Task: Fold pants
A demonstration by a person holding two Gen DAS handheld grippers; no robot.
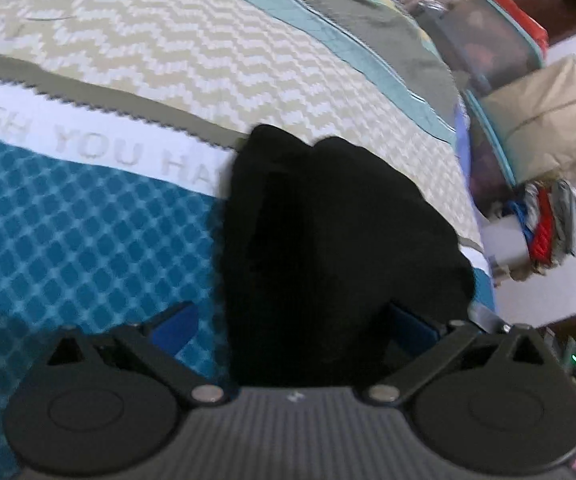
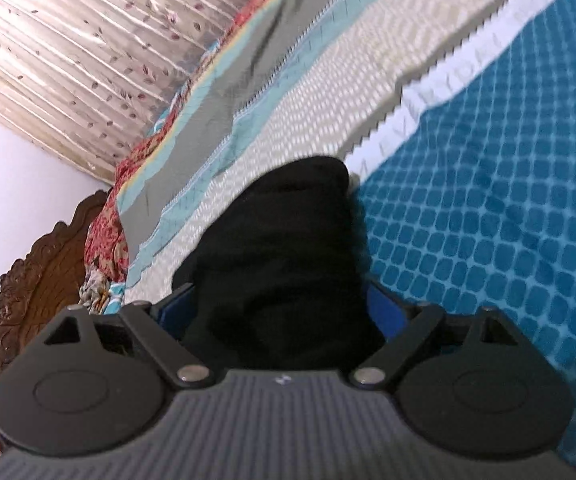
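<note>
Now we hold both grippers over the bed (image 1: 88, 220). The left (image 1: 292, 320) and right (image 2: 278, 304) jaws stand apart, black pants (image 1: 328, 220) bunched loose between them.

You are working over a bed covered by a patchwork bedspread (image 1: 88, 232) with a teal diamond-checked panel, a white lettered band and a beige zigzag panel toward twelve o'clock. A bunched black fabric garment, the pants (image 1: 328, 232), lies directly on it, straddling the teal and beige panels.
</note>
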